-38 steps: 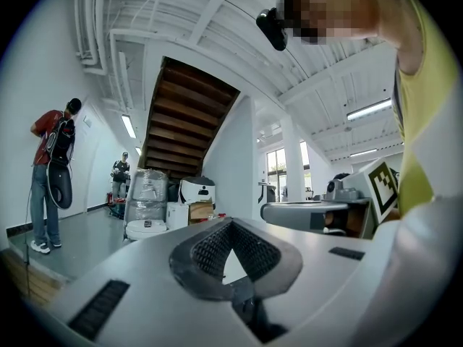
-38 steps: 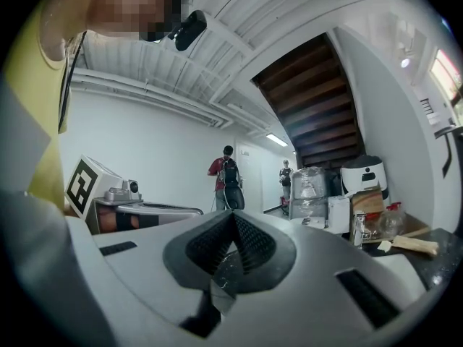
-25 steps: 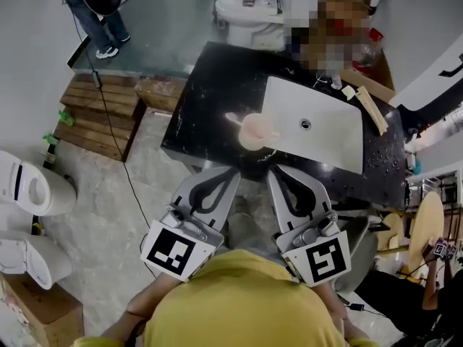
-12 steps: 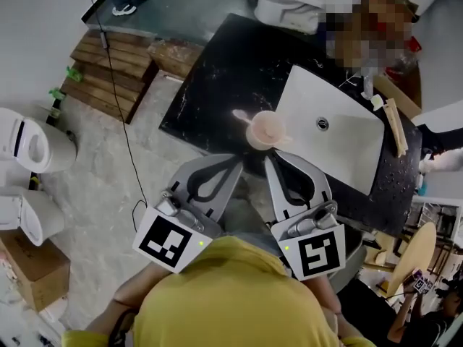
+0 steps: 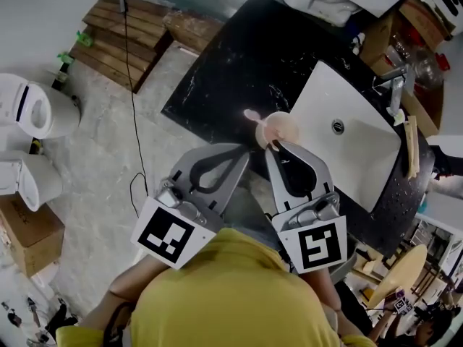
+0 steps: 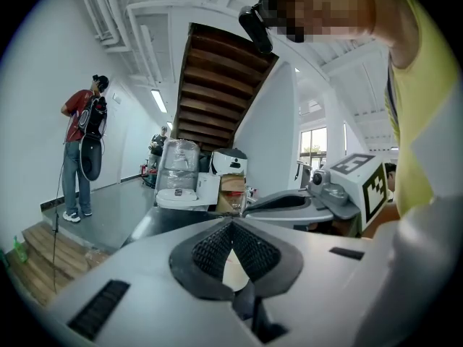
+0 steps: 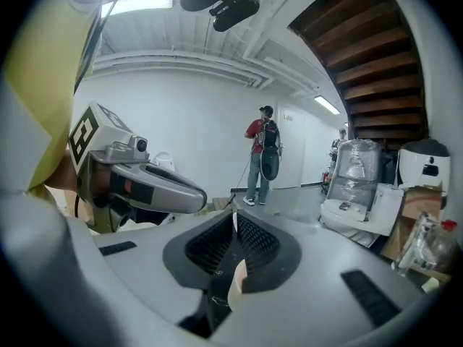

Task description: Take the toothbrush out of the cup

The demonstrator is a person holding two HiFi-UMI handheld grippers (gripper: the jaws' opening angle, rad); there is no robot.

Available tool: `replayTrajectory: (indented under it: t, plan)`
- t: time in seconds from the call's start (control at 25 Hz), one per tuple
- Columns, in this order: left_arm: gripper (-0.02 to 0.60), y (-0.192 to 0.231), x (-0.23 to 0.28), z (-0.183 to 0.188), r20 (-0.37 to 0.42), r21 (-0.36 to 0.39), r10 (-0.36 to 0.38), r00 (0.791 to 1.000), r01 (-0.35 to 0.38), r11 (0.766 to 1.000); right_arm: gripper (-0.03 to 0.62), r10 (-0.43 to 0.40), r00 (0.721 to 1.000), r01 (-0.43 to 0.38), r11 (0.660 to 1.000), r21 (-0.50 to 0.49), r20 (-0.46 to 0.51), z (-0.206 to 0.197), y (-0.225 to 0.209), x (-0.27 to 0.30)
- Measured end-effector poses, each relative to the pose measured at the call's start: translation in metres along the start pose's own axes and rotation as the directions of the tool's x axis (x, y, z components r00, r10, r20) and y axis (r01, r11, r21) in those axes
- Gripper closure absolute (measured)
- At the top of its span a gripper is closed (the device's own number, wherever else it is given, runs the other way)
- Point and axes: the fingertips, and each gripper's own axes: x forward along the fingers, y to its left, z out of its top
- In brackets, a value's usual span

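The toothbrush (image 5: 252, 115) stands in the cup (image 5: 278, 128), its pale rounded head leaning out over the rim to the left. The cup is round, pinkish and translucent, set on a glossy black, white-veined tabletop (image 5: 239, 71) just beside the near corner of a white rectangular sink (image 5: 354, 157).

The right gripper (image 5: 275, 144) points at the cup with its tips at the near rim; whether they touch it cannot be told. The left gripper (image 5: 242, 150) lies just beside it, tips short of the toothbrush. Both pairs of grey fingers are clenched tip to tip, leaving a teardrop gap behind the tips.

Only the gripper views show the finger pads, black and finely ribbed (image 6: 210, 248) (image 7: 257, 241), with a pale curved edge showing through each gap. They also show a person in a red top (image 7: 264, 154) and the slatted wooden underside of a stair (image 6: 217, 85). Only the head view shows the cup and sink whole.
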Motion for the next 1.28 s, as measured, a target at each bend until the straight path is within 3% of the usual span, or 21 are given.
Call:
replayTrajectory:
  t: [0.16, 0.24, 0.44, 1.28]
  plan:
    - [0.571, 0.006, 0.007, -0.005, -0.015, -0.020, 0.018, 1.000, -0.018, 1.000, 0.565, 0.034, 0.999, -0.035, 0.999, -0.021, -0.037, -0.008, -0.005, 0.010]
    - [0.571, 0.009, 0.011, -0.008, -0.024, -0.033, 0.025, 0.999, -0.026, 0.999, 0.512, 0.056, 0.997, -0.059, 0.997, -0.045, -0.058, -0.013, -0.006, 0.016]
    - [0.571, 0.013, 0.018, -0.016, -0.043, -0.054, 0.033, 0.999, -0.036, 0.998, 0.511, 0.103, 0.987, -0.118, 0.984, -0.132, -0.120, -0.026, -0.007, 0.025]
    - [0.571, 0.033, 0.023, -0.034, -0.078, -0.108, 0.070, 0.994, -0.079, 0.991, 0.511, 0.131, 0.955, -0.185, 0.965, -0.188, -0.267, -0.054, -0.011, 0.056]
